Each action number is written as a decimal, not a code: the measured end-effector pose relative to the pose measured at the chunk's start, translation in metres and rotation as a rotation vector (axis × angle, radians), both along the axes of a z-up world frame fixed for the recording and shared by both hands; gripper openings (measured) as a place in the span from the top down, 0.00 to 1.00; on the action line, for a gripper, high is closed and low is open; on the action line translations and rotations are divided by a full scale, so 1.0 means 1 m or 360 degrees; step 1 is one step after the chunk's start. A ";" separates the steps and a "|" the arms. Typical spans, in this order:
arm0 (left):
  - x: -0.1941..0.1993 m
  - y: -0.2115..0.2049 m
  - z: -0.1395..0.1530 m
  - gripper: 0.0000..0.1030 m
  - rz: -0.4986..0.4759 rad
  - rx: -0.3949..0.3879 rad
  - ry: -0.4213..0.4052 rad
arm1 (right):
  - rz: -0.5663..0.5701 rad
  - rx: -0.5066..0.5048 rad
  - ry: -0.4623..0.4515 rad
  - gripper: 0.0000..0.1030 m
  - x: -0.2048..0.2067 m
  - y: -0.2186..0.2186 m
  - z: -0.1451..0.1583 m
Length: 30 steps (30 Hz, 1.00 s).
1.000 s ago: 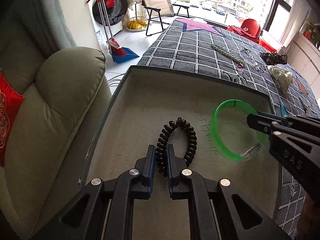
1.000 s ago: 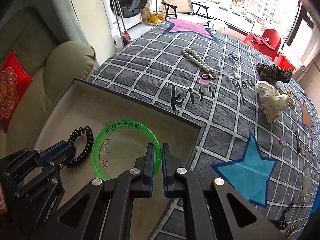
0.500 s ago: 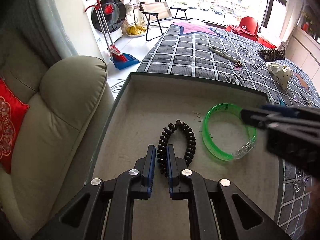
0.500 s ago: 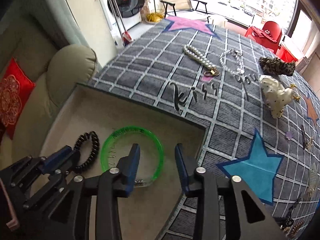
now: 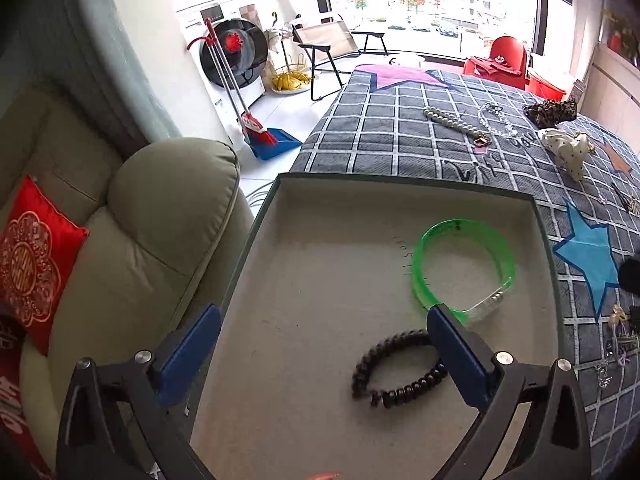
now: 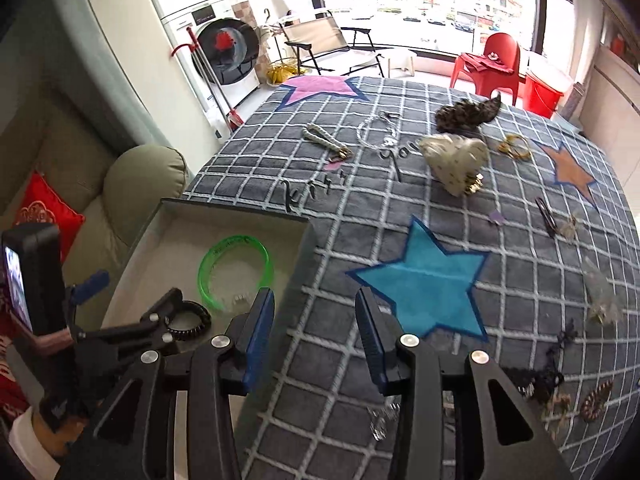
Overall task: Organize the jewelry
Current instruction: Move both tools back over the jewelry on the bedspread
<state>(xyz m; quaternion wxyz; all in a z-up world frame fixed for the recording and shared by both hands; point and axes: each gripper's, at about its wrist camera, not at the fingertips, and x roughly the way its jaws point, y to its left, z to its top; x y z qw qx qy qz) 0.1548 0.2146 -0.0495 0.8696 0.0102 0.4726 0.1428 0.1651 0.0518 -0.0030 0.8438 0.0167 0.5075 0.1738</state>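
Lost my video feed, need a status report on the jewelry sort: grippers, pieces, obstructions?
Left gripper and right gripper open, empty. Green bangle and black coil bracelet lying in tray. Pearl strand waits on blanket; nothing blocking.

Daylight came through the window [image 5: 432, 8], which was overexposed to near white. Room was bright; shadows inside the tray [image 5: 400, 188] stayed soft. Both views showed strong fisheye bending and dark corner vignetting. Slight softness toward the edges.
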 end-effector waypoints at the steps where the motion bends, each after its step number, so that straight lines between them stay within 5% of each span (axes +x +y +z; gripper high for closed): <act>1: -0.002 -0.001 0.002 0.00 -0.0003 0.0000 -0.0006 | -0.0007 0.0008 0.0006 0.56 -0.004 -0.005 0.000; 5: -0.011 -0.008 0.014 0.00 -0.0012 0.0013 -0.0041 | -0.0051 0.0018 0.0020 0.39 -0.026 -0.030 -0.002; 12: -0.037 -0.033 0.038 0.00 -0.0084 0.0050 -0.0114 | -0.0151 0.0027 0.0068 0.24 -0.061 -0.080 -0.007; 19: -0.057 -0.063 0.053 0.00 -0.0152 -0.0009 -0.0153 | -0.0288 -0.0011 0.0081 0.23 -0.098 -0.135 -0.009; 30: -0.075 -0.148 0.051 0.00 -0.0465 -0.0150 -0.0079 | -0.0505 -0.0023 0.0102 0.23 -0.136 -0.216 -0.018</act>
